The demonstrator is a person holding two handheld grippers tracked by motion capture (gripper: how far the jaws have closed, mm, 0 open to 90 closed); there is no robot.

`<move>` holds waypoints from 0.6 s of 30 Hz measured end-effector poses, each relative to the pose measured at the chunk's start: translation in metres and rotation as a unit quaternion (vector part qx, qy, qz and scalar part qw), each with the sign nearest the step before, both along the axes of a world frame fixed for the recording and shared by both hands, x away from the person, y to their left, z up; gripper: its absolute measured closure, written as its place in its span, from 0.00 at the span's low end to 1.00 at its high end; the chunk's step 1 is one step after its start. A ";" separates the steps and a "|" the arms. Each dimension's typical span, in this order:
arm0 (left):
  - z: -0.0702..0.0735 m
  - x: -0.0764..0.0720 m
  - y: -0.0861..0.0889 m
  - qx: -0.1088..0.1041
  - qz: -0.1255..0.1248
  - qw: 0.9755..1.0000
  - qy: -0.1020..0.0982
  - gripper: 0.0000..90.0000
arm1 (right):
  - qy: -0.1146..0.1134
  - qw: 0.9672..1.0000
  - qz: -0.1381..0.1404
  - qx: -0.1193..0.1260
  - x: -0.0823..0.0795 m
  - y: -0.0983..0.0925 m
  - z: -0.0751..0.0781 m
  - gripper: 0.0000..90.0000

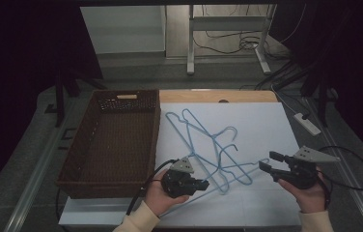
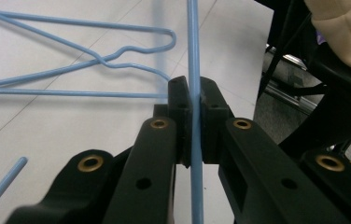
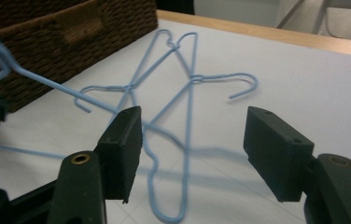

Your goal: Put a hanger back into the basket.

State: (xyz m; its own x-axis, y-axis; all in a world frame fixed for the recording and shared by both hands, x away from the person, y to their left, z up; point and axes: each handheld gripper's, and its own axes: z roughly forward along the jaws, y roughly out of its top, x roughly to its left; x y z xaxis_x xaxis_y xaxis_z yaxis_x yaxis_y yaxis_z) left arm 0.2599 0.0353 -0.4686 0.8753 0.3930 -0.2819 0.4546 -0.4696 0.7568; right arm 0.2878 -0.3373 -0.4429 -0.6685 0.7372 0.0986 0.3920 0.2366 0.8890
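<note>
Left gripper (image 1: 203,184) is clamped on the thin wire of one blue wire hanger (image 2: 194,56); in the left gripper view the rod runs straight up between the two black pads, which pinch it from both sides. Right gripper (image 1: 265,161) is released, its jaws standing wide apart with nothing between them, near the right end of the held hanger.

Judging by its look, the hanger should be very light and springy: stiff enough to keep its outline, but a long frame held at one point on a round, smooth wire will likely swing or rotate in the pads. A grip near a bend or the twisted neck would probably hold its angle better than a spot on a straight run.

Relative to the wicker basket (image 1: 78,170), the held hanger lies just to its right, close to the near corner, on the white sheet (image 1: 266,121). Further right of the basket and a little farther back sits a loose pile of other blue hangers (image 1: 203,130), their hooks and arms crossing one another and overlapping the held one. That tangle is the main obstacle: lifting could drag a neighbour along by a hook. The basket's tall near wall also has to be cleared.
</note>
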 end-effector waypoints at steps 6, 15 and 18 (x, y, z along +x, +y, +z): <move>0.009 -0.004 -0.001 -0.010 -0.007 1.000 -0.007 0.96 | 0.005 1.000 -0.027 0.010 0.001 -0.012 -0.007 0.43; 0.038 -0.017 0.007 -0.017 0.005 1.000 -0.024 0.96 | 0.011 0.999 -0.043 0.007 0.000 -0.015 -0.013 0.41; 0.048 -0.020 0.014 -0.030 0.022 0.999 -0.026 0.95 | 0.011 0.999 -0.046 0.004 0.000 -0.015 -0.014 0.41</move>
